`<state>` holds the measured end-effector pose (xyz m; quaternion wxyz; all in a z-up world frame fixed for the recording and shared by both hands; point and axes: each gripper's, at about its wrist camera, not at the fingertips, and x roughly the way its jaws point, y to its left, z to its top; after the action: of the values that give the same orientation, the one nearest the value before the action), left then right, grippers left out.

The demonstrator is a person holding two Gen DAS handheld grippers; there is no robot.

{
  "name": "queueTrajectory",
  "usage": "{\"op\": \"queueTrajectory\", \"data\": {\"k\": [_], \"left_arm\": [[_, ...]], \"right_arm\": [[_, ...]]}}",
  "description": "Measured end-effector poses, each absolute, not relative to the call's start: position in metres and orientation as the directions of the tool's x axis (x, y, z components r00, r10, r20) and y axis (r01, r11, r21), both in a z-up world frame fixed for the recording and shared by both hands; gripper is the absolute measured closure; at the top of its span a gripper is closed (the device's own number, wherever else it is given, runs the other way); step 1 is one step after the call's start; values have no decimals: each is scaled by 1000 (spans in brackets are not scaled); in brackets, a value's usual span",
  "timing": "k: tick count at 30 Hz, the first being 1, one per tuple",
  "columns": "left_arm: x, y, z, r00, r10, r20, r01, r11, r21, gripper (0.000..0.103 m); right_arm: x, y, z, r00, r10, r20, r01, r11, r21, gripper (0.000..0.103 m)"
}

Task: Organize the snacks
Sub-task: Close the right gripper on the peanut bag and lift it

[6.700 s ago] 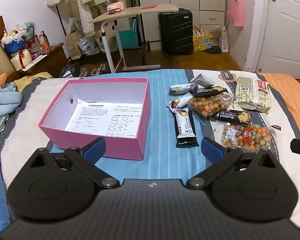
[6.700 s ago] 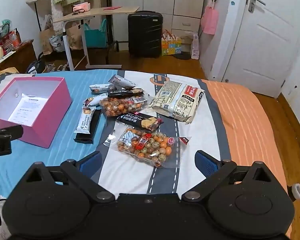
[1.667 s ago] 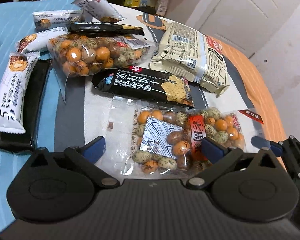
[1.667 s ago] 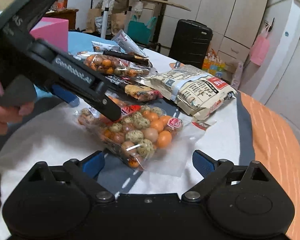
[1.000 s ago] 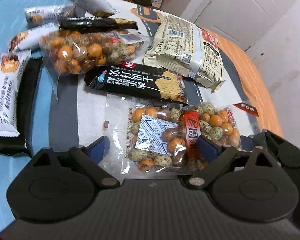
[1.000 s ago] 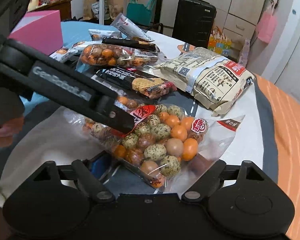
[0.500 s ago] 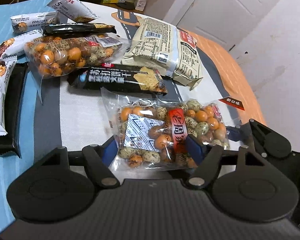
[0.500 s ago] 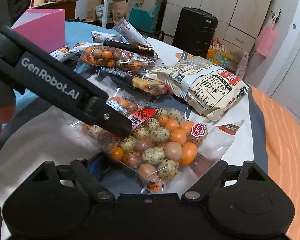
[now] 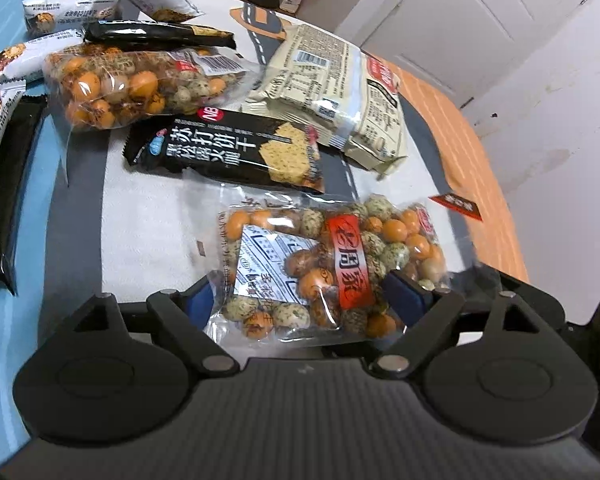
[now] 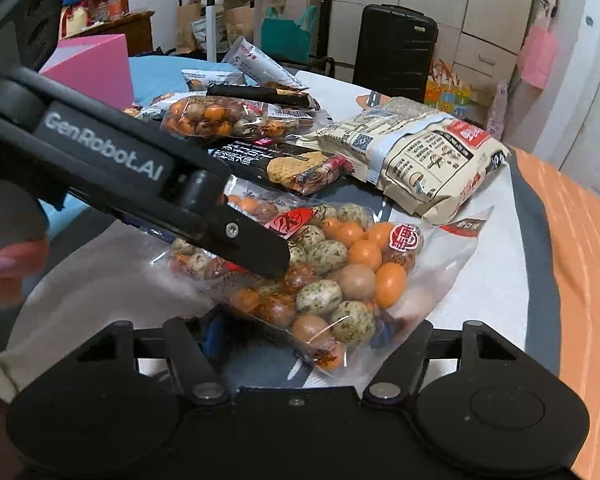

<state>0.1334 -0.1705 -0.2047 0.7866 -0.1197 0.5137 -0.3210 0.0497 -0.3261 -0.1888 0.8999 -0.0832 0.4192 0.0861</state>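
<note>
Nut bag [image 9: 332, 268] on the bed [image 9: 148, 216], near edge raised. Left claw [image 9: 304, 300] astride it, just widened, pads apparently touching; right claw [image 10: 296, 336] just narrowed, clamped on it. Cracker pack [image 9: 228, 152] just behind.

glossy clear plastic nut bag [image 9: 332, 268]; matt cloth bedsheet [image 9: 148, 208]

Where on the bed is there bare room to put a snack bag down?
Bare orange bedspread lies right of the cream noodle pack. A white patch is free between the black cracker pack and the near nut bag. Further back, the far nut bag and bars crowd together.
</note>
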Motion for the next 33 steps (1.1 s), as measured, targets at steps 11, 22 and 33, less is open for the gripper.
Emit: {"op": "queueTrajectory", "data": {"k": [11, 22, 33], "left_arm": [[128, -162, -205, 278, -631, -724, 344, 770, -538, 22], [132, -168, -207, 284, -595, -751, 355, 793, -494, 26], [137, -173, -206, 265, -585, -767, 352, 799, -487, 29]], "right_arm": [[35, -332, -184, 648, 119, -752, -294, 950, -103, 29], [34, -371, -145, 599, 233, -766, -343, 939, 16, 10], [65, -331, -163, 516, 103, -850, -458, 873, -171, 4]]}}
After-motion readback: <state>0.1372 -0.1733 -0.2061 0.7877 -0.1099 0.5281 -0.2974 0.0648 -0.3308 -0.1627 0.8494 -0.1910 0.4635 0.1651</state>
